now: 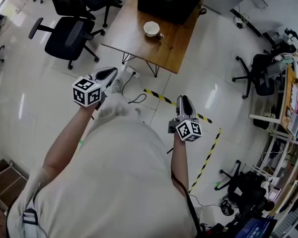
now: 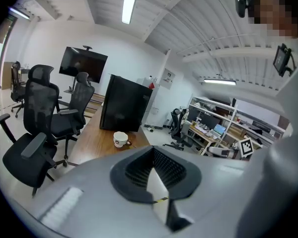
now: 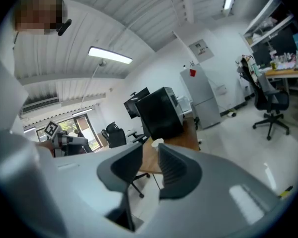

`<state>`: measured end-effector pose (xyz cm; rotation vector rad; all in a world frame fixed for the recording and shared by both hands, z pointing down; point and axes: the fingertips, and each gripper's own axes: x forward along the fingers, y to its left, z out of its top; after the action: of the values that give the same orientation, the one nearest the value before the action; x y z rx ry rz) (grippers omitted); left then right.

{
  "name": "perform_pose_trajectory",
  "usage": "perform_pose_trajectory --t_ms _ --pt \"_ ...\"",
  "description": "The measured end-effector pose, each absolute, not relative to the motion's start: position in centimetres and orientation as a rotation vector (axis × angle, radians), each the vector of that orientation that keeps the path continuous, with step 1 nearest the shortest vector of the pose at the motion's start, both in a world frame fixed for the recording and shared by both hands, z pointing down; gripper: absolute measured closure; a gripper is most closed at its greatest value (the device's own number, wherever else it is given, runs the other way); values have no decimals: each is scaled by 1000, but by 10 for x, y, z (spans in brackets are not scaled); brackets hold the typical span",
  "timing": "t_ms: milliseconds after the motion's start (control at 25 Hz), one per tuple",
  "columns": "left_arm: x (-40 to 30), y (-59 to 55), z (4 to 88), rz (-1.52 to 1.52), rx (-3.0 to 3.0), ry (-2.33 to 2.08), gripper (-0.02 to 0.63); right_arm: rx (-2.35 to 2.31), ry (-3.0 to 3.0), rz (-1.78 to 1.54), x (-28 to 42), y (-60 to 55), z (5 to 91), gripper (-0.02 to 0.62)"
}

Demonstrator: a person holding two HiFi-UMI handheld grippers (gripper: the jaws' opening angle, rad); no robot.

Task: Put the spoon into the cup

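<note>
Fingers together on left gripper [image 1: 110, 74], slightly apart on right gripper [image 1: 185, 101]. Spoon [image 1: 165, 42], four o'clock of cup [image 1: 151, 29], looks light, stiff, slick: pinch mid-handle.

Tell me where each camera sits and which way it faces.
Head view: on the person's head, looking steeply down; shows torso, arms, left gripper, right gripper.
Left gripper view: on that gripper, looking along its jaws toward table and cup; shirt at right.
Right gripper view: on that gripper, looking along its jaws toward the same table; shirt at left.
Shared: all show the cup.
</note>
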<state>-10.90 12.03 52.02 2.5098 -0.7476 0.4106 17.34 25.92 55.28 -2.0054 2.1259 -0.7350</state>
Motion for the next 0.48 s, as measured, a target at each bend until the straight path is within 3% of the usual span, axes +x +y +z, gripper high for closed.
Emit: perform_pose_trajectory --t_ms 480 --pt "-104 69 519 429 2552 -670 603 -2068 2074 -753 176 216 557 508"
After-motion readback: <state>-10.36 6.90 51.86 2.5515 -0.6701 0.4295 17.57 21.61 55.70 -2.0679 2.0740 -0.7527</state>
